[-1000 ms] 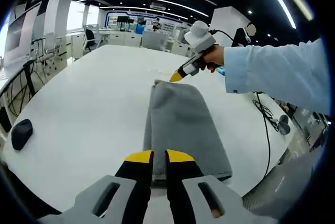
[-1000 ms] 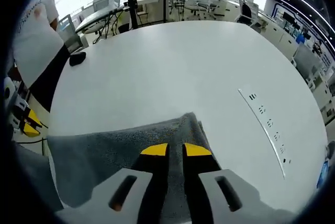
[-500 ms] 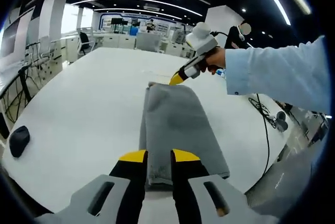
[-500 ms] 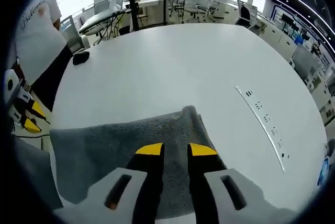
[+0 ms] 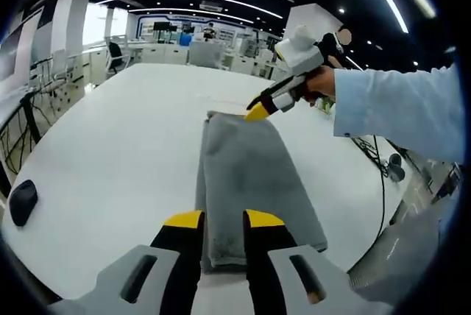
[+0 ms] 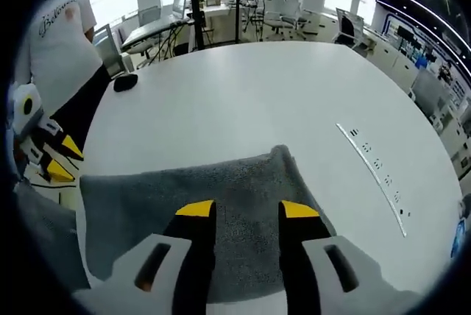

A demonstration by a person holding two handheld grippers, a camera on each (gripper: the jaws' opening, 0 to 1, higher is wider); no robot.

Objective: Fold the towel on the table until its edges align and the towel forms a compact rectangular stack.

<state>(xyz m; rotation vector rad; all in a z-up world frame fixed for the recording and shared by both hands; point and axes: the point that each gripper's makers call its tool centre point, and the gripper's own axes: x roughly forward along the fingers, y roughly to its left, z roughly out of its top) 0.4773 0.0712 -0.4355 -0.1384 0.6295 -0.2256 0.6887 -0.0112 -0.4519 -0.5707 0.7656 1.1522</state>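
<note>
The grey towel (image 5: 250,175) lies flat on the white table (image 5: 110,146), folded into a long narrow strip of at least two layers, with a lower layer showing along one long side. In the left gripper view it runs away from the camera, its near short end just ahead of the left claw (image 5: 222,218) and its far end just under the right claw (image 5: 255,113). In the right gripper view the same towel (image 6: 147,201) spreads across the lower part of the picture, one corner raised into a small hump near the table's middle.

A small dark object, possibly a computer mouse (image 5: 22,201), sits on the table well apart from the towel, near the table's edge; it shows again in the right gripper view (image 6: 125,82). A row of small dark marks (image 6: 375,164) crosses the table top beside the towel. Desks and office chairs (image 6: 272,13) stand beyond the table.

The left claw has its yellow-tipped jaws spread with a clear gap, and the towel's end shows between them; nothing is pinched. The right claw (image 6: 247,210) is likewise spread wide above the towel, grey cloth visible in the gap. In the left gripper view a hand (image 5: 321,85) in a light blue sleeve (image 5: 397,112) holds the right claw tilted down toward the towel's far end, its tip close to the cloth. In the right gripper view the left claw (image 6: 62,159) enters beside a person in a white shirt (image 6: 62,50).
</note>
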